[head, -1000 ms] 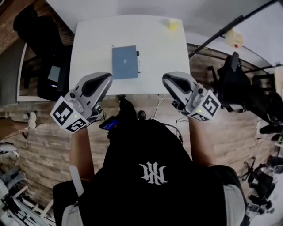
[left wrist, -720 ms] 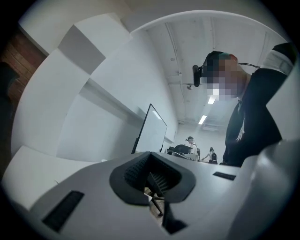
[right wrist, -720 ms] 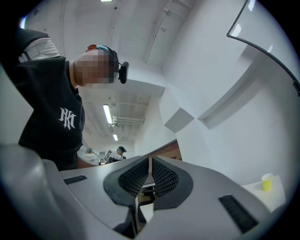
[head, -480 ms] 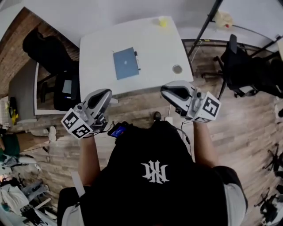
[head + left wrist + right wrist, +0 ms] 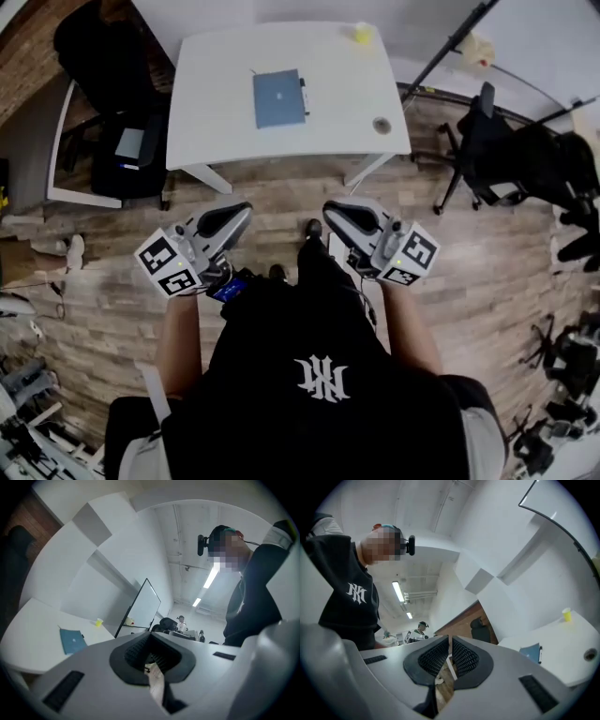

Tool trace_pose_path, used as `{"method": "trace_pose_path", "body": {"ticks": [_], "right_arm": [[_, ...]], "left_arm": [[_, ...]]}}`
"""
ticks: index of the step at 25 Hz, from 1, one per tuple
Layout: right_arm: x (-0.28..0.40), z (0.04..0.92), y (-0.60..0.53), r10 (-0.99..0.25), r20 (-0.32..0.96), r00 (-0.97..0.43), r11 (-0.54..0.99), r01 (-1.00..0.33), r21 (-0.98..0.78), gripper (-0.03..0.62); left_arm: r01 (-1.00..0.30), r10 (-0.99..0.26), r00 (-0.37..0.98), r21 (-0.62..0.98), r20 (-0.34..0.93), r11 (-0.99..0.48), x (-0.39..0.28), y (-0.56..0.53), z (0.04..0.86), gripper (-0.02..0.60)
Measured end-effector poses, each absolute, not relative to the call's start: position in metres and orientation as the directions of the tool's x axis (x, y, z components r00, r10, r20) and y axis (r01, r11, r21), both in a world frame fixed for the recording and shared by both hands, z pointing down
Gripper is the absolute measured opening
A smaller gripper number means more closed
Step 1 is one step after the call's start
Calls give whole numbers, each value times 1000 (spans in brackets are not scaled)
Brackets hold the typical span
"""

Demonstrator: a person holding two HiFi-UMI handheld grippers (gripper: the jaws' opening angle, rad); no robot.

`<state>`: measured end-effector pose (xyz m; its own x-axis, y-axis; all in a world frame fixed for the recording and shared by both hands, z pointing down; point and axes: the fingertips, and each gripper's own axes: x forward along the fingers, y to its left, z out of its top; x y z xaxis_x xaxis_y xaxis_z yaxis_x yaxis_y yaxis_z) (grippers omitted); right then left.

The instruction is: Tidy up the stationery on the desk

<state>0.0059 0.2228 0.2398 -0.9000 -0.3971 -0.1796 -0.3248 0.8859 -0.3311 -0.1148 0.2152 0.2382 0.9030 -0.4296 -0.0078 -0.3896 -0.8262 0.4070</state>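
Left gripper (image 5: 236, 213) and right gripper (image 5: 334, 208) have pulled back off the counter (image 5: 216, 122), jaws together, empty. Notebook (image 5: 278, 97) and pen (image 5: 304, 95) lie mid-counter, well apart from both; a hasty closed-jaw return may shove them.

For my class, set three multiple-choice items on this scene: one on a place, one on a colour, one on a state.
1. Where does the blue notebook lie? A on the floor; B on the white desk; C on a chair.
2. What colour is the small object at the desk's far edge? A yellow; B red; C green.
3. How is the right gripper? A shut, empty; B gripping the notebook; C wide open.
Answers: B, it lies flat mid-desk; A, it shows yellow; A, its pads meet with nothing between.
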Motion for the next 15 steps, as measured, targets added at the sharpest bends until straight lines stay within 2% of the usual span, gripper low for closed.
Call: {"method": "trace_pose_path", "body": {"ticks": [4, 9, 15], "right_arm": [[-31, 253, 259, -386, -123, -914, 880, -325, -347, 49], [-52, 248, 278, -366, -94, -926, 890, -320, -324, 48], [-60, 243, 287, -297, -62, -953, 918, -268, -292, 48]], "left_arm": [[-411, -454, 891, 417, -4, -811, -143, 243, 256, 2], [-515, -492, 857, 246, 152, -821, -167, 249, 276, 2], [-517, -504, 855, 262, 122, -815, -161, 264, 271, 2]]}}
